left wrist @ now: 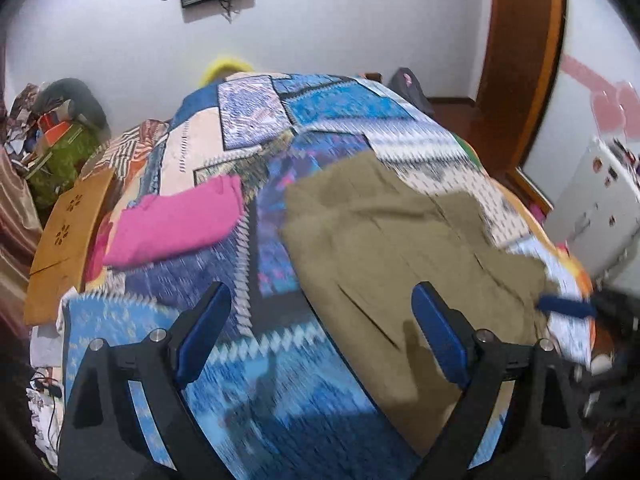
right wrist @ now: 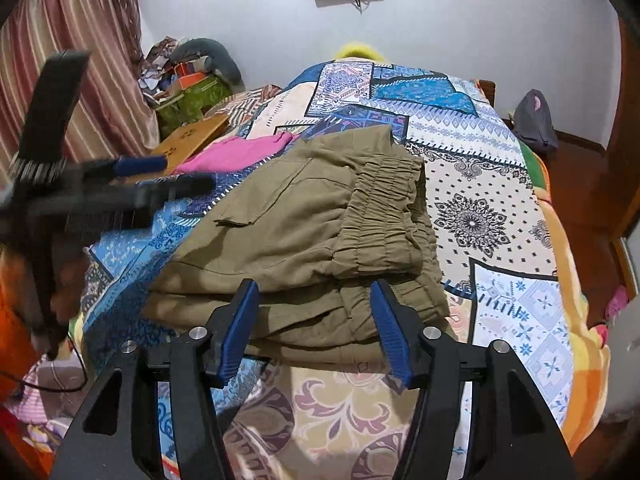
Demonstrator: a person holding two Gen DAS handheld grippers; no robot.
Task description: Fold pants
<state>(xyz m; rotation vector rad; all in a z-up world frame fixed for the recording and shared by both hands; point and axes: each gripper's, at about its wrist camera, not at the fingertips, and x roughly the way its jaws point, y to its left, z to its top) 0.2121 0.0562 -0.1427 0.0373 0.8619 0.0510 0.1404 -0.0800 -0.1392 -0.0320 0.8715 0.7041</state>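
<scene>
Olive-green pants (right wrist: pixel 304 240) lie folded in a stack on the patterned bedspread (right wrist: pixel 480 216), elastic waistband on top at the right. They also show in the left wrist view (left wrist: pixel 400 240), blurred. My right gripper (right wrist: pixel 314 328) is open and empty, its blue pads at the near edge of the stack. My left gripper (left wrist: pixel 320 336) is open and empty above the bedspread (left wrist: pixel 256 360), left of the pants. It appears blurred at the left in the right wrist view (right wrist: pixel 168 176).
A folded pink garment (left wrist: pixel 176 224) lies on the bed left of the pants (right wrist: pixel 236 156). A wooden board (left wrist: pixel 68 236) and a pile of clutter (left wrist: pixel 60 136) stand by the bed's left side. A dark bag (right wrist: pixel 534 120) sits on the floor at the right.
</scene>
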